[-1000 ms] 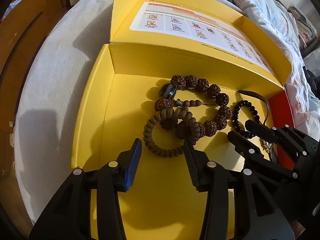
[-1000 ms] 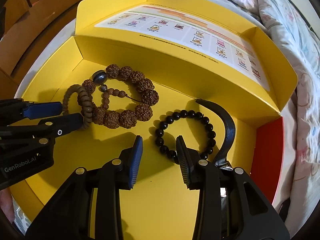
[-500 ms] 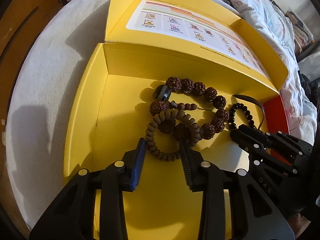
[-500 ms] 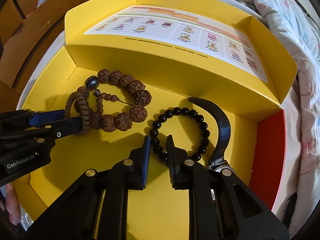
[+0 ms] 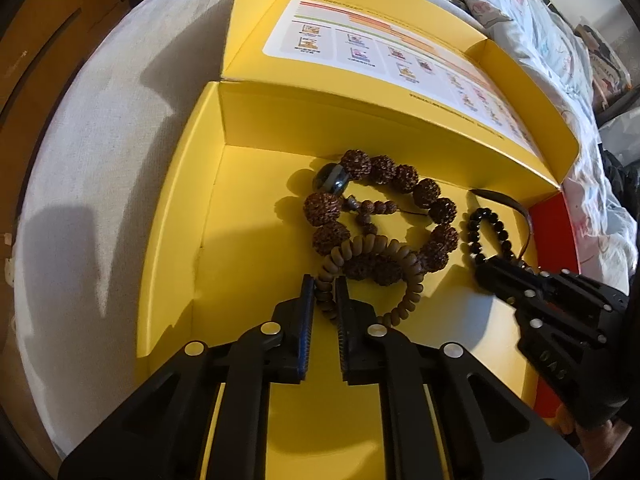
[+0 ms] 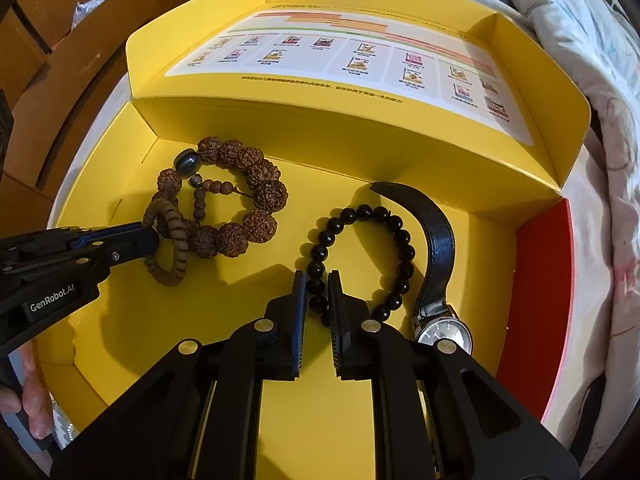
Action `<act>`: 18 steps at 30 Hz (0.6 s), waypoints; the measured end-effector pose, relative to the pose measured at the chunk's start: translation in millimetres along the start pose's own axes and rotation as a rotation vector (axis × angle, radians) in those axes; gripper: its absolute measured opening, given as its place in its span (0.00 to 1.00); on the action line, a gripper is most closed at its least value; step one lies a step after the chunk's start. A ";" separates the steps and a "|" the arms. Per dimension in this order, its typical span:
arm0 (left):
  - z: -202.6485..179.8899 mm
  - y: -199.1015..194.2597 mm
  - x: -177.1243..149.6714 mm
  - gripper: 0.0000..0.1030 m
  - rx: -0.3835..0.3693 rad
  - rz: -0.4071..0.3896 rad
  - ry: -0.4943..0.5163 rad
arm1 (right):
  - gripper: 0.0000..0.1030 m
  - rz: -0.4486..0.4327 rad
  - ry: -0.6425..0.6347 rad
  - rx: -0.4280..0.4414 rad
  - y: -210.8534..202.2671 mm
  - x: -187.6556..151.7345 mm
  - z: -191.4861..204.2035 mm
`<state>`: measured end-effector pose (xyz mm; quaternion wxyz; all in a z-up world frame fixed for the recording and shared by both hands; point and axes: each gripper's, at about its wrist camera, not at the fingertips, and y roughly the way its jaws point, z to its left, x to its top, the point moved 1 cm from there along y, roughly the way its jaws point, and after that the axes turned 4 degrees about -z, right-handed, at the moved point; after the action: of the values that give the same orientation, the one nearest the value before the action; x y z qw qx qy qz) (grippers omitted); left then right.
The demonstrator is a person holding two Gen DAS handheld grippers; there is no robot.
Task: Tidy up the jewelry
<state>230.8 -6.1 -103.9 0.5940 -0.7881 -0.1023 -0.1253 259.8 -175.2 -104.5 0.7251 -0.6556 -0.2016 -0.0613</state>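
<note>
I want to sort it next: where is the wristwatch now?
The wristwatch lies at the yellow box's right end, beside the black bead bracelet, seen in the right wrist view.

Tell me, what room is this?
Probably a bedroom. The yellow box of bracelets sits on a bed with a pale sheet, a flowery quilt lies beside it, and wooden furniture stands behind.

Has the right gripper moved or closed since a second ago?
Yes. The right gripper advanced toward the box's back wall and closed from wide open onto the black bead bracelet.
</note>
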 end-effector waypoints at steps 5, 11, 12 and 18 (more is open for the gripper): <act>-4.2 -7.5 0.5 0.10 0.023 -0.003 0.015 | 0.12 -0.014 0.016 0.016 -9.0 -1.6 -1.6; -6.0 -23.7 0.5 0.09 0.027 -0.025 0.023 | 0.12 -0.048 0.057 0.075 -30.3 -2.1 -8.7; -7.1 -25.0 0.8 0.09 0.028 -0.027 0.023 | 0.12 -0.054 0.063 0.088 -34.0 -1.8 -9.5; -14.5 -42.9 2.2 0.09 0.018 -0.058 0.028 | 0.12 -0.093 0.118 0.172 -58.0 -2.4 -18.4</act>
<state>218.5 -8.3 -60.3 0.5986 -0.7775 -0.1178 -0.1524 241.0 -201.3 -52.8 0.7856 -0.5763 -0.1932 -0.1161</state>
